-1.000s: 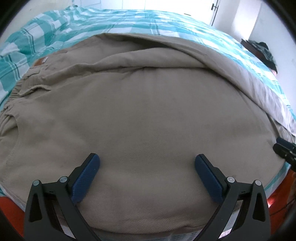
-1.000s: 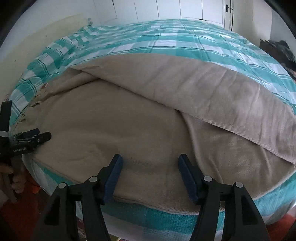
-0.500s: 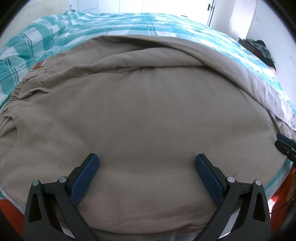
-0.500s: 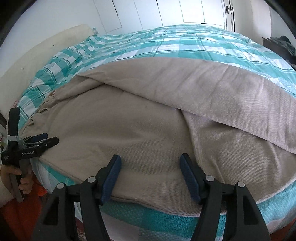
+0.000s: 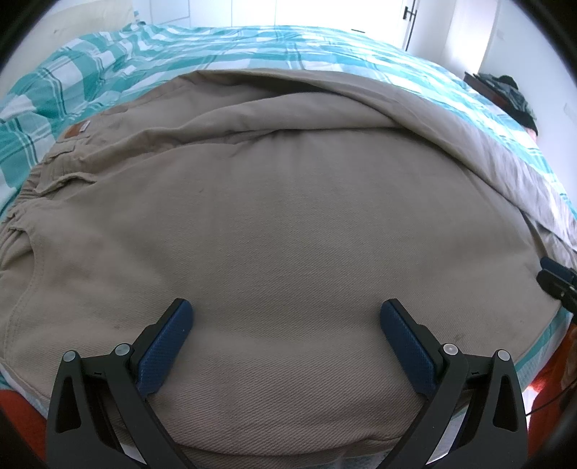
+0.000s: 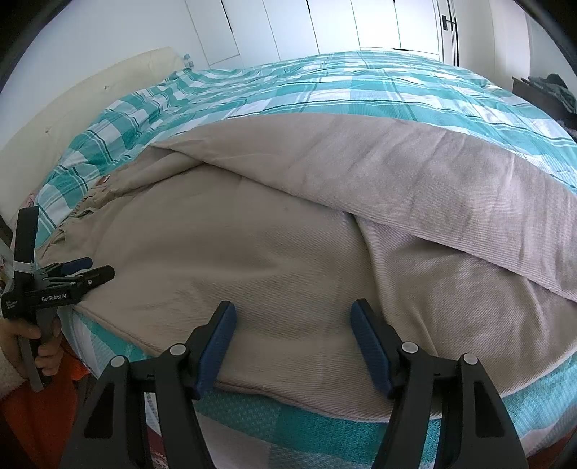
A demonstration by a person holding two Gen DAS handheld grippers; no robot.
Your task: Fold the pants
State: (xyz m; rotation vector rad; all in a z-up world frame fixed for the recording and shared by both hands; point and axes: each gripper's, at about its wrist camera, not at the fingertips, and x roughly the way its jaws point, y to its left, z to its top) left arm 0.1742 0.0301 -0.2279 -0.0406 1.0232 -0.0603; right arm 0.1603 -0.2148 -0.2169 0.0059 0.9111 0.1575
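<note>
Beige pants (image 5: 281, 223) lie spread on the bed near its front edge, waistband with a brown label (image 5: 74, 130) at the left. One leg (image 6: 414, 187) is folded over the other and runs off to the right. My left gripper (image 5: 286, 317) is open and empty, low over the seat of the pants near their front edge. My right gripper (image 6: 292, 321) is open and empty over the front edge of the lower leg. The left gripper also shows in the right wrist view (image 6: 79, 270), beside the waistband end.
The bed has a teal and white checked cover (image 6: 324, 90). A cream headboard (image 6: 72, 104) is at the far left. White wardrobe doors (image 6: 324, 29) stand behind. Dark clothes (image 5: 508, 90) lie on furniture at the far right. Orange floor (image 5: 548, 389) shows below the bed edge.
Both grippers have risen and tilted up a little, so more of the bed and back wall shows. Their jaws stay open. The pants have not moved.
</note>
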